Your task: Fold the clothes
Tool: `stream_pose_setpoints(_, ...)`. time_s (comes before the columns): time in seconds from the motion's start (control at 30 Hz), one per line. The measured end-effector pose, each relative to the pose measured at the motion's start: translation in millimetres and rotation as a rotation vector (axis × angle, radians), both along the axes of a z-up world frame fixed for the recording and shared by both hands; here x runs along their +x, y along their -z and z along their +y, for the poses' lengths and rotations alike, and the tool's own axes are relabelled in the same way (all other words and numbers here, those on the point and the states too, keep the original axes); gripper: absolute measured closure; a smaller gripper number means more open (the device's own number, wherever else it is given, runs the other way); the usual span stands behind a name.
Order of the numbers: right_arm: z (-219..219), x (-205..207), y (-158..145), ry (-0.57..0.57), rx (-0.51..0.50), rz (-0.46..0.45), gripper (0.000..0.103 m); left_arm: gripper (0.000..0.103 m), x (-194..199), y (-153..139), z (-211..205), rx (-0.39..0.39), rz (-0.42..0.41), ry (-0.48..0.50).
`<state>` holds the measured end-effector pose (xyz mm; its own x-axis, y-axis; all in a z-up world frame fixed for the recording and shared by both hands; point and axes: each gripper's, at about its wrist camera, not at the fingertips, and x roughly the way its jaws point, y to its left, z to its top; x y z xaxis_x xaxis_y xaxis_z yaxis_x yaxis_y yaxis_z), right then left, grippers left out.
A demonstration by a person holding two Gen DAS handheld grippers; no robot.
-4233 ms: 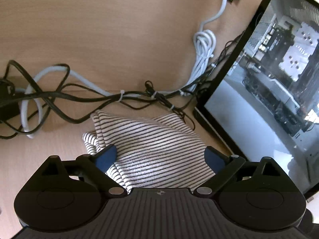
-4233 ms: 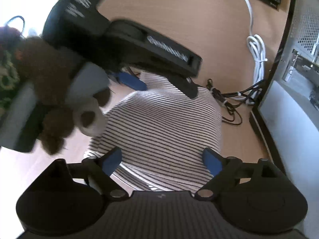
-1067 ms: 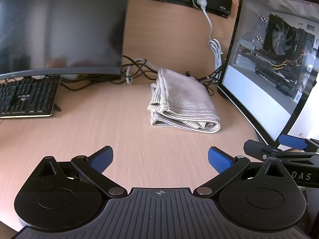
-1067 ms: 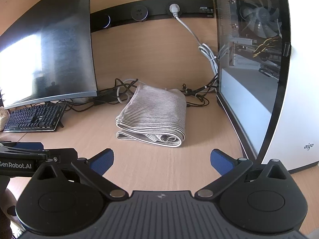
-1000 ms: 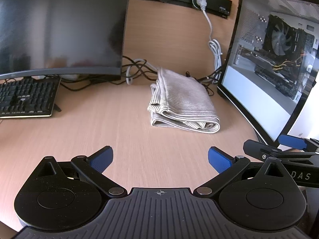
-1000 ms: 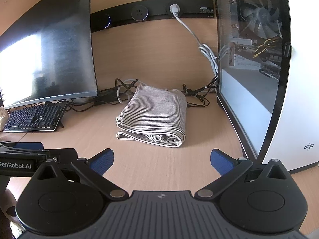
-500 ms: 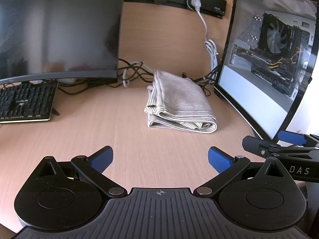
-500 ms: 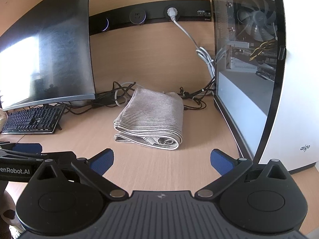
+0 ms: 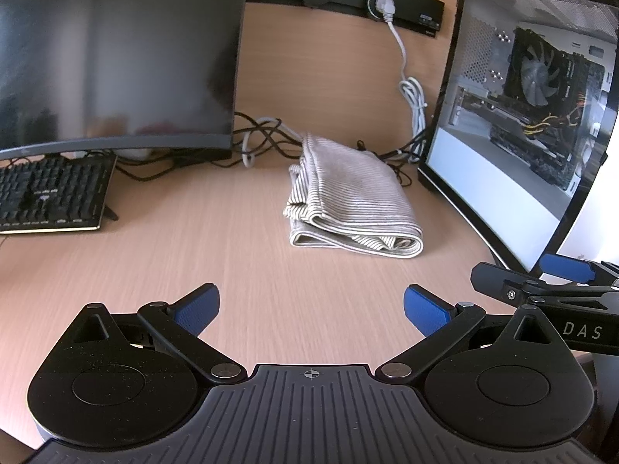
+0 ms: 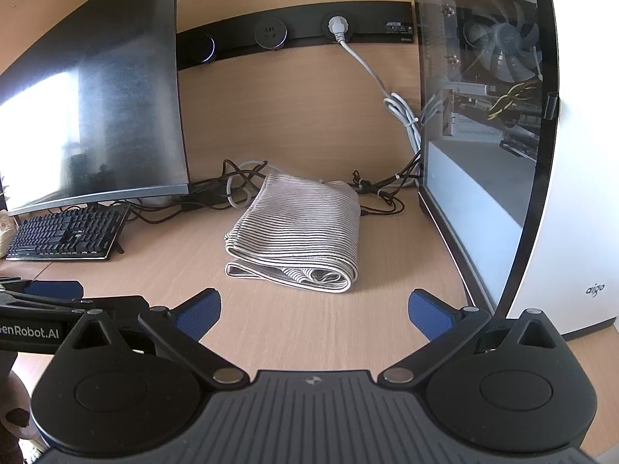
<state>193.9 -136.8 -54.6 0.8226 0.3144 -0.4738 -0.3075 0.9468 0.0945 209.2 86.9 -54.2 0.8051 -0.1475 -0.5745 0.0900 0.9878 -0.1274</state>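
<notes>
1. Both grippers have pulled well back from the striped garment [image 9: 350,197], which they hovered right over seconds ago; it now lies folded and untouched on the desk [image 9: 193,255].
2. Computer case [image 9: 541,116] stands just right of the garment; through its glass side a fan and wiring show inside.
3. Monitor [image 9: 116,54] stands left of the garment, keyboard [image 9: 50,193] below it.
4. Left gripper [image 9: 311,307] is released, jaws wide, holding nothing.
5. Right gripper [image 10: 314,309] is likewise spread and holds nothing.
6. Cables [image 10: 240,181] tangle just behind the garment.
</notes>
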Motion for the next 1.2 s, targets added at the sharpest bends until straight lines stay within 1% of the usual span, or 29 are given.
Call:
stream_pose_setpoints(0.23, -0.8, 0.3, 0.4, -0.004, -0.002, 0.002, 0.0, 0.0, -1.7, -1.1, -1.1, -0.01, -0.009, 0.005)
stream_pose_setpoints(0.57, -1.6, 1.2, 1.1, -0.01, 0.0, 0.006, 0.0, 0.0, 0.8, 0.5, -1.1, -0.003, 0.003, -0.011)
stream_pose_setpoints(1.2, -8.0, 2.2, 3.0, 0.005, 0.009, 0.016, 0.0, 0.0, 5.7, 2.5, -7.6, 0.001, 0.02, -0.003)
